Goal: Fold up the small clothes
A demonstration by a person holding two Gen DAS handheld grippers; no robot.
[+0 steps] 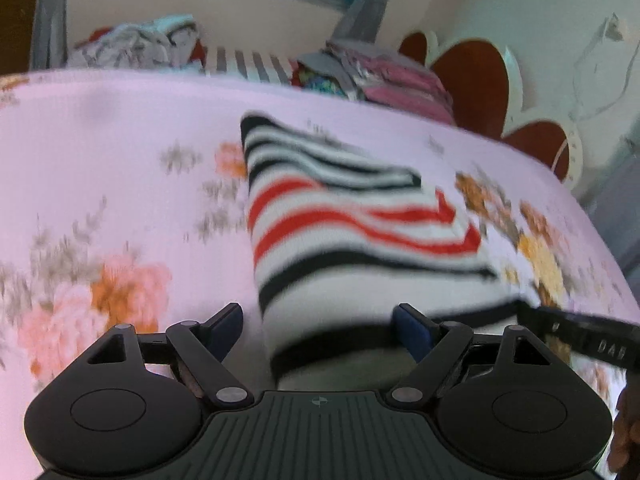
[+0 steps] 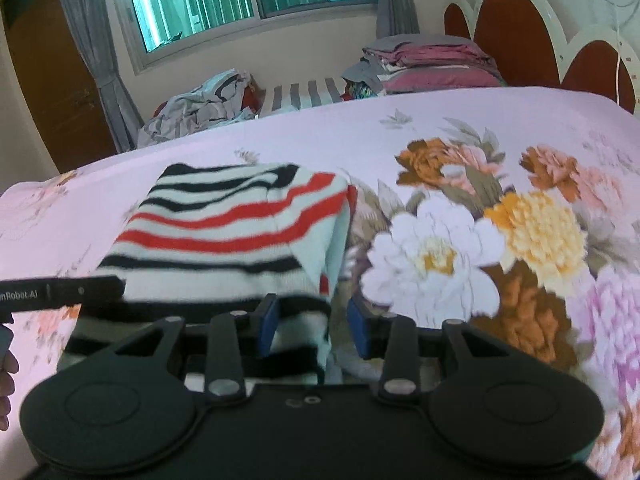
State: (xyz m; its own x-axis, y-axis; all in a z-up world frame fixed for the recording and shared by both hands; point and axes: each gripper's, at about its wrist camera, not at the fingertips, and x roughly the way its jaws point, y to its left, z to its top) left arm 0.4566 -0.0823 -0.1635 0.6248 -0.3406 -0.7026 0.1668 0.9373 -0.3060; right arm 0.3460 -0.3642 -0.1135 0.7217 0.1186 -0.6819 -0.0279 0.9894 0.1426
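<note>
A folded knit garment (image 1: 340, 220) (image 2: 224, 220), white with black and red stripes, lies on the pink floral bedsheet (image 1: 100, 160) (image 2: 440, 140). My left gripper (image 1: 320, 328) stands wide open over its near left corner. The left pad is clear of the cloth and the right pad overlaps its edge. My right gripper (image 2: 313, 326) is half closed around the near right corner. Its left pad lies against the knit, and a gap shows before the right pad. Each view catches a finger of the other gripper at the near edge: a right gripper's finger (image 1: 580, 336) and a left gripper's finger (image 2: 60, 290).
At the far side of the bed lie a loose pile of clothes (image 1: 132, 46) (image 2: 200, 100) and a stack of folded pink and grey bedding (image 1: 392, 76) (image 2: 432, 64). A scalloped headboard (image 2: 512, 32) stands on the right. A person's hand (image 2: 4, 380) shows at the left edge.
</note>
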